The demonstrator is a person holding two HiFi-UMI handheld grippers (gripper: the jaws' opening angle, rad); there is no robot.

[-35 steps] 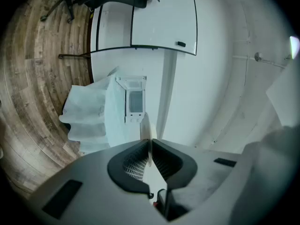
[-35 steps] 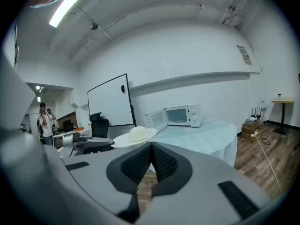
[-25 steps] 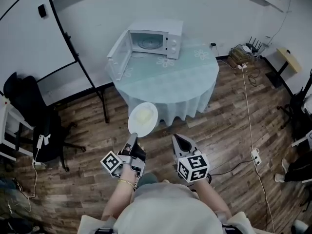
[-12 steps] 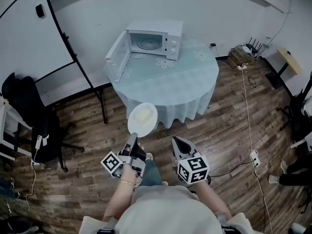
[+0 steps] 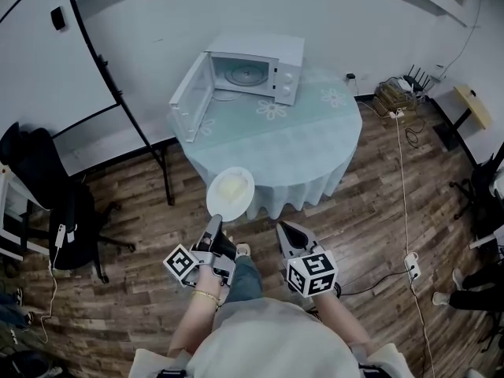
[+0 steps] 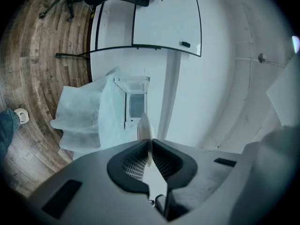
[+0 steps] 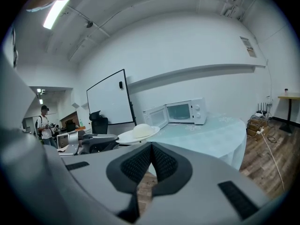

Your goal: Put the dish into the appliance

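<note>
A white dish (image 5: 230, 191) with a pale mound on it hangs level over the wooden floor, short of the round table (image 5: 315, 144). My left gripper (image 5: 216, 227) is shut on the dish's near rim. In the left gripper view the dish (image 6: 145, 126) shows edge-on between the pads of the left gripper (image 6: 149, 149). The white microwave (image 5: 260, 71) stands at the table's back, its door (image 5: 191, 94) swung open to the left and its cavity showing. My right gripper (image 5: 288, 231) is shut on nothing beside the left one. In the right gripper view the dish (image 7: 138, 132) lies left of the microwave (image 7: 180, 111).
A whiteboard on a black stand (image 5: 118, 93) is left of the table. A black office chair (image 5: 47, 187) stands at the far left. Cables and a power strip (image 5: 409, 264) run along the floor at the right. A person (image 7: 43, 123) stands far off in the right gripper view.
The table and microwave have drawn slightly nearer and shifted right in the head view. A foot has come forward below. Both grippers and the dish keep their places in the view.
</note>
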